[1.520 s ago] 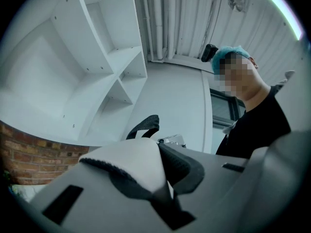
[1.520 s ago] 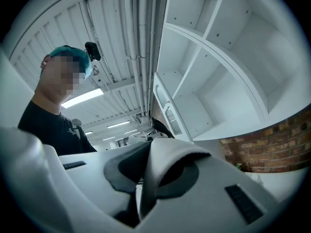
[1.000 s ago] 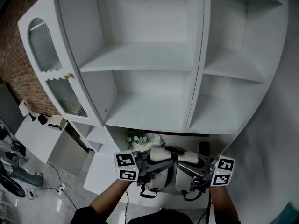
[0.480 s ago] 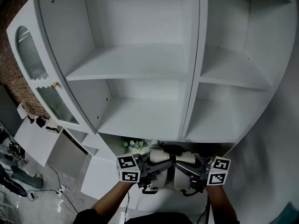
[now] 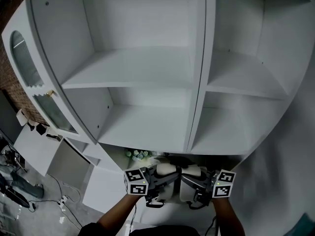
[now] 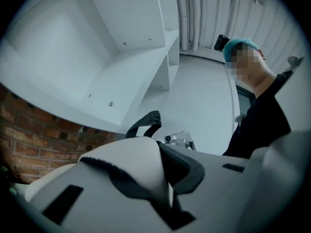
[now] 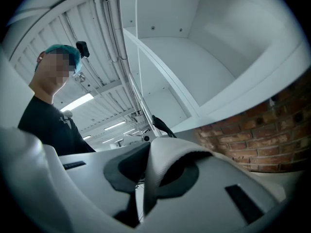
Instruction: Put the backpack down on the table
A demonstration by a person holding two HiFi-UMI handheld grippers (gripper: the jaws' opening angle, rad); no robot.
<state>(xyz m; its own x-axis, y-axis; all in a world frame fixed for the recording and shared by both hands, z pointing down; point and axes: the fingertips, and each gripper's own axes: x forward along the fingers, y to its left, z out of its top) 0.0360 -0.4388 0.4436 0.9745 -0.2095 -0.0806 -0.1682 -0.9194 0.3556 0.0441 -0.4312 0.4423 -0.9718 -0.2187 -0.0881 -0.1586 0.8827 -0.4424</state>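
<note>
Shelving (image 5: 147,82) backdrop | backpack (image 5: 167,171) sunk lower | left fingers (image 6: 97,212), right fingers (image 7: 204,203) both pinch its fabric

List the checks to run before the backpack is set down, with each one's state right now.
1. Left hand-held gripper clamped on backpack fabric: ok, white fabric is pinched between its jaws.
2. Right hand-held gripper clamped on the fabric: ok.
3. Both grips at about the same height, bag held level: ok.
4. Bag's bottom touching the table: cannot tell, the bag hides its own underside.
5. Flowers behind the bag clear of it: cannot tell.
</note>
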